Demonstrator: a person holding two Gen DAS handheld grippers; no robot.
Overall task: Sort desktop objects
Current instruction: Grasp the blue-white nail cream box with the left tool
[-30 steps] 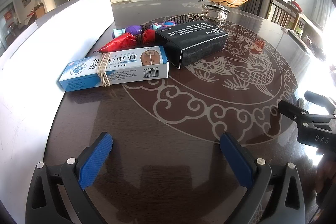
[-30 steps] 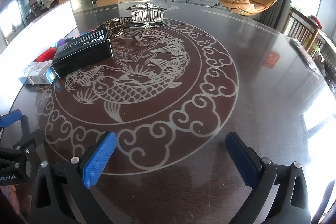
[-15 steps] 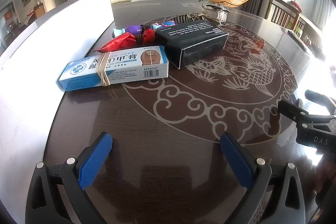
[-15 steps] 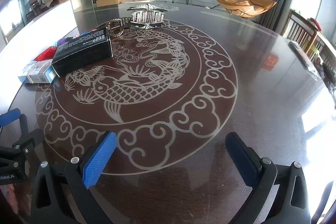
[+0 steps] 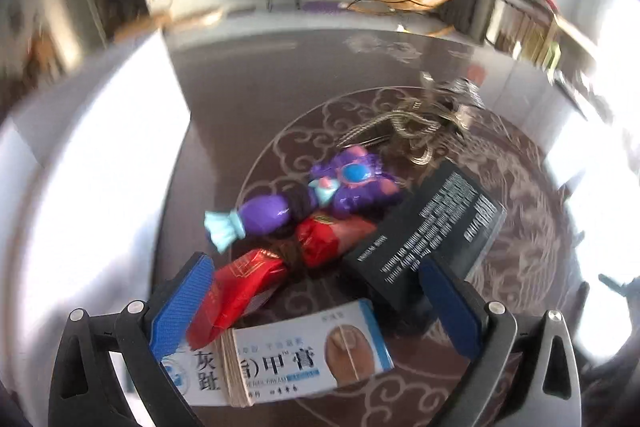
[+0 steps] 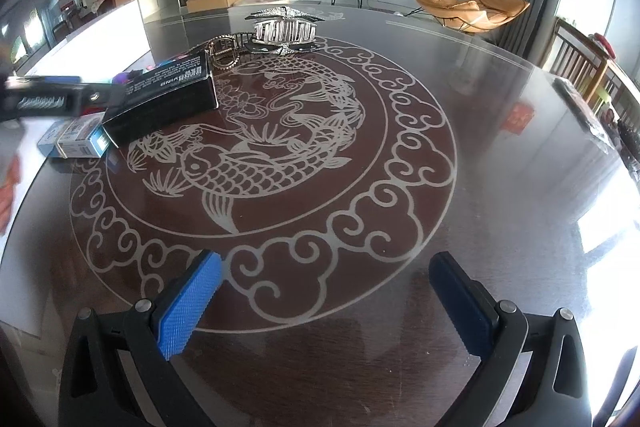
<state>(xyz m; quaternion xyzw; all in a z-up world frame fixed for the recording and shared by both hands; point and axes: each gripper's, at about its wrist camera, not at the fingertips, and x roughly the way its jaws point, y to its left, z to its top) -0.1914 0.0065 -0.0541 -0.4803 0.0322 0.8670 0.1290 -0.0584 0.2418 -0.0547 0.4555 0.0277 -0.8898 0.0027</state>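
Note:
My left gripper (image 5: 316, 303) is open and hovers over the pile of objects. Between and below its fingers lies a blue-and-white ointment box (image 5: 288, 359) with a rubber band. Red candy wrappers (image 5: 280, 263) lie beyond it, then purple candies (image 5: 348, 183). A black box (image 5: 436, 227) lies by the right finger. Silver hair clips and chain (image 5: 416, 127) lie farther back. My right gripper (image 6: 324, 303) is open and empty over bare table. In the right wrist view the left gripper (image 6: 44, 101) shows above the black box (image 6: 164, 99) and ointment box (image 6: 76, 139).
A white board (image 5: 100, 155) stands along the table's left side. The dark round table (image 6: 500, 187) carries a fish pattern. A silver hair clip (image 6: 284, 29) and a buckle chain (image 6: 224, 47) lie at the far middle. Chairs stand at the right.
My left gripper has moved forward and up over the ointment box, candies and black box. The right gripper has barely moved.

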